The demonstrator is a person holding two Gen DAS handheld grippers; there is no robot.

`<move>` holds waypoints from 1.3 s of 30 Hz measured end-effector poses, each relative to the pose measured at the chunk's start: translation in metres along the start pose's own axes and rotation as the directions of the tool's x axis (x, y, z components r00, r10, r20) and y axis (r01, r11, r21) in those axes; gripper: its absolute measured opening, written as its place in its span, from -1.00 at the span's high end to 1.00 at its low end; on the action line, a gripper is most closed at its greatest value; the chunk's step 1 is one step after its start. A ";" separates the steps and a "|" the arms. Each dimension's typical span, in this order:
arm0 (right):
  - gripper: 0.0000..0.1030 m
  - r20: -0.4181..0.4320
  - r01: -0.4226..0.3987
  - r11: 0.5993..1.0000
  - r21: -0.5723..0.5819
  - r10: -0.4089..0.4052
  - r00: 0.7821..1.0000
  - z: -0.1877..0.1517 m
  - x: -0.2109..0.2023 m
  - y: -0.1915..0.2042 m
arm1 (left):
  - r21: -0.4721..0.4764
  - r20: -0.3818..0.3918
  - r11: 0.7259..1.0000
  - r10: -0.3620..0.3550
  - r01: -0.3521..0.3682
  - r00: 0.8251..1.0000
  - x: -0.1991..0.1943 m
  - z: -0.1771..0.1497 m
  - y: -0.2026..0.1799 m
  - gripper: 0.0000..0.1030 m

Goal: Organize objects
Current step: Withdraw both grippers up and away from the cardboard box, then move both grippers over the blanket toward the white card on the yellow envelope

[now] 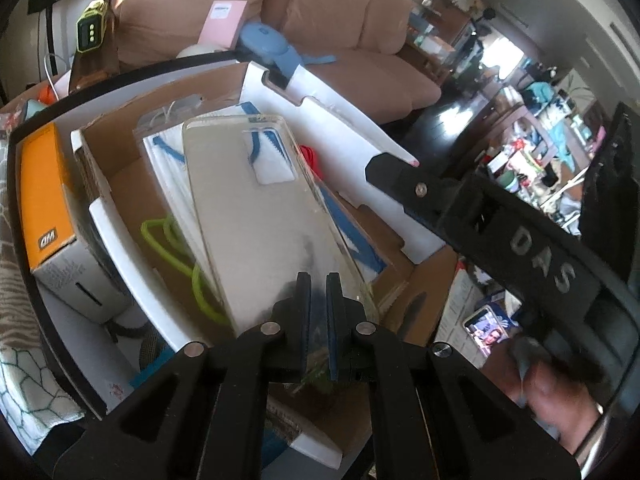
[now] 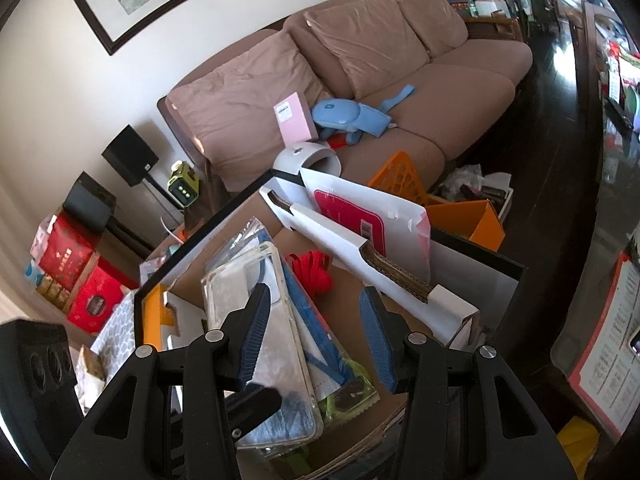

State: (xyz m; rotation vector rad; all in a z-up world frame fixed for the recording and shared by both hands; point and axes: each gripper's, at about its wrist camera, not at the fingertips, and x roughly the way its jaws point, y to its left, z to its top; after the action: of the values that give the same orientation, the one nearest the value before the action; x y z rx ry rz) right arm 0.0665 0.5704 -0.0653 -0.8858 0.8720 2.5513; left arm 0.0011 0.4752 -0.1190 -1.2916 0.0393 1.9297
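Observation:
A clear phone case (image 1: pixel 256 216) lies tilted over a blue-and-white packet (image 1: pixel 168 152) inside an open cardboard box (image 1: pixel 120 184). My left gripper (image 1: pixel 319 282) is shut on the case's near edge, and dark smudges show through the plastic there. In the right wrist view the same case (image 2: pixel 280 360) slants across the box (image 2: pixel 344 280), with the left gripper (image 2: pixel 256 400) clamped on its lower end. My right gripper (image 2: pixel 314 292) hangs open above the box with nothing gripped. Its left finger (image 2: pixel 256 320) stands in front of the case. In the left wrist view the right gripper (image 1: pixel 480 208) reaches in from the right.
Also in the box are a green cord (image 1: pixel 176 248) and a red cord (image 2: pixel 312 272). An orange-topped carton (image 1: pixel 40 184) stands left of it. White flaps (image 2: pixel 400 264) rise along the box's far side. A brown sofa (image 2: pixel 400 60) lies behind. A phone (image 1: pixel 486 330) rests on papers at the right.

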 end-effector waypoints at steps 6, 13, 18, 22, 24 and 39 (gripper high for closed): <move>0.00 0.001 0.001 1.000 0.006 -0.001 1.000 0.000 0.000 -0.001 | 0.005 0.032 1.000 -0.004 0.004 0.999 -0.023 -0.011 0.007 0.88; -0.08 -0.009 -0.018 1.000 0.002 0.018 1.000 -0.002 0.002 0.004 | 0.007 0.102 0.998 0.064 -0.065 0.993 -0.056 -0.016 0.025 0.66; -0.09 -0.012 -0.037 0.999 -0.014 0.037 0.999 -0.003 0.002 0.009 | 0.004 0.168 0.994 0.103 -0.105 0.980 -0.085 -0.017 0.039 0.47; -0.08 -0.014 -0.040 0.999 -0.018 0.040 0.999 -0.003 0.004 0.011 | 0.002 0.225 0.989 0.144 -0.148 0.964 -0.107 -0.022 0.052 0.34; -0.09 -0.015 -0.038 0.999 -0.019 0.038 0.999 -0.004 0.004 0.011 | -0.009 0.253 0.983 0.179 -0.182 0.951 -0.119 -0.026 0.061 0.24; -0.18 -0.008 -0.032 0.993 -0.117 0.031 0.999 -0.010 0.009 0.027 | -0.203 0.316 0.951 0.288 -0.232 0.904 -0.185 -0.052 0.143 -0.25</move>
State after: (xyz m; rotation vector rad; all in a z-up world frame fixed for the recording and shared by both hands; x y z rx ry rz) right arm 0.0517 0.5435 -0.0655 -0.9210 0.7495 2.6516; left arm -0.0184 0.2458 -0.0530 -1.0743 -0.1285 2.4114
